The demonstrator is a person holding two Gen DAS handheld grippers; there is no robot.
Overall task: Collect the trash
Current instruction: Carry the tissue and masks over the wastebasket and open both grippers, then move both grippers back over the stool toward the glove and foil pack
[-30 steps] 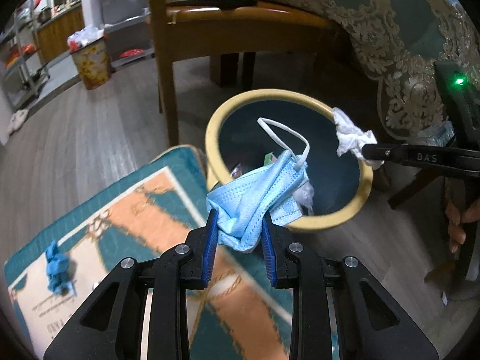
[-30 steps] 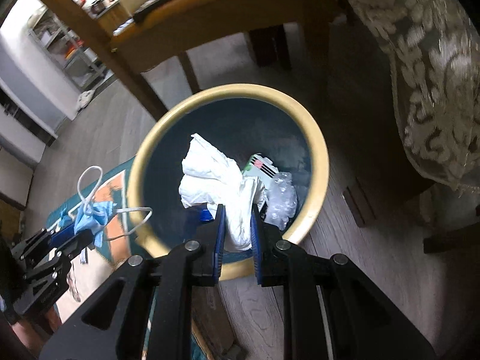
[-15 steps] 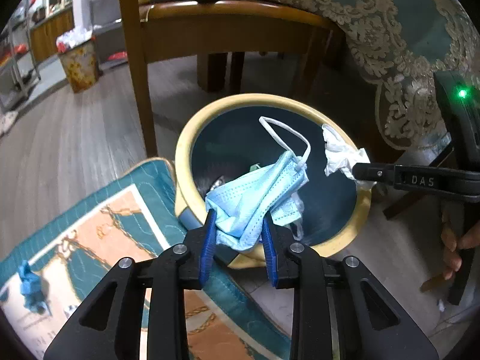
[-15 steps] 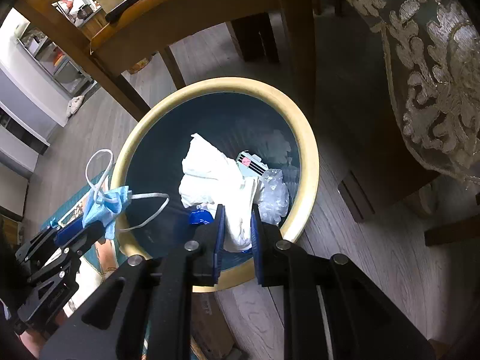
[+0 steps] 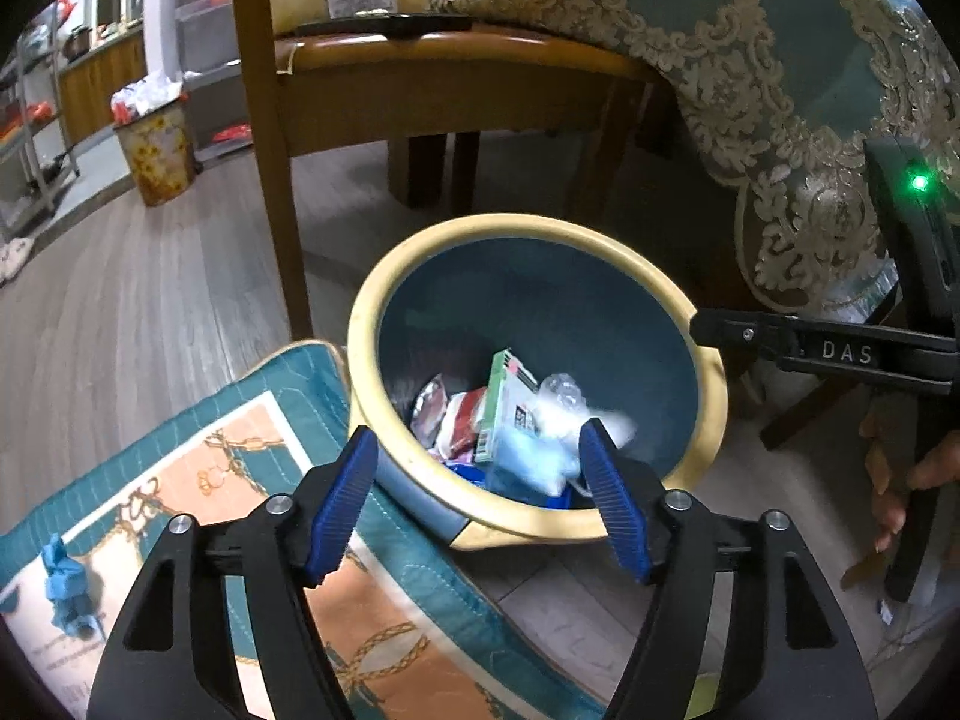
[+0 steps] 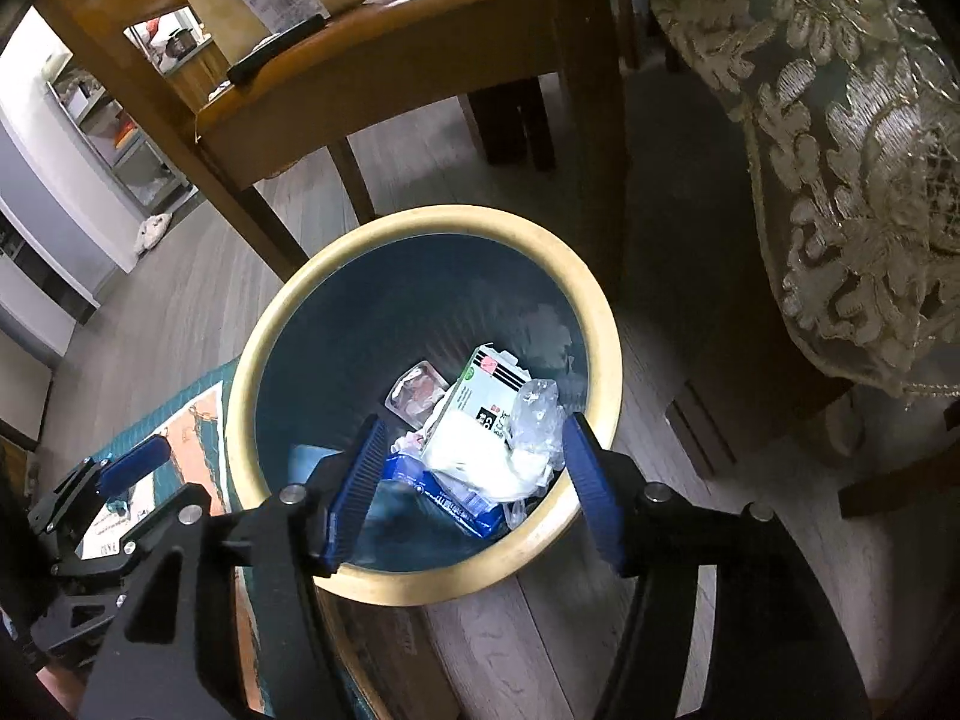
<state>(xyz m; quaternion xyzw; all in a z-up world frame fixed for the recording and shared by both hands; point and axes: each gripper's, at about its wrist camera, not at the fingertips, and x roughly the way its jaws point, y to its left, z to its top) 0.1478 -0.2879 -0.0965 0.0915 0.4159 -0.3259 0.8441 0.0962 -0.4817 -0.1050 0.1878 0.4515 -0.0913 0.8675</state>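
both grippers point steeply down over the bin [image 5: 711, 384], one on each side of its mouth. the left gripper [image 5: 480, 501] has just been opening: its blue pads stand wide apart with nothing between them. the right gripper [image 6: 474, 483] has also just been opening, jaws spread and empty; in the left view its black finger reaches in from the right above the rim, marked "das", with a green light on its body and a hand [image 5: 900, 480] below it.

the mask [image 5: 522, 468] and the tissue [image 6: 498, 468] lie loose inside the bin among wrappers and a green-and-white carton [image 6: 480, 402] whose print is too small to read. the bin stands on the floor at the edge of a rug [image 5: 240, 456], below a chair [image 5: 456, 78].
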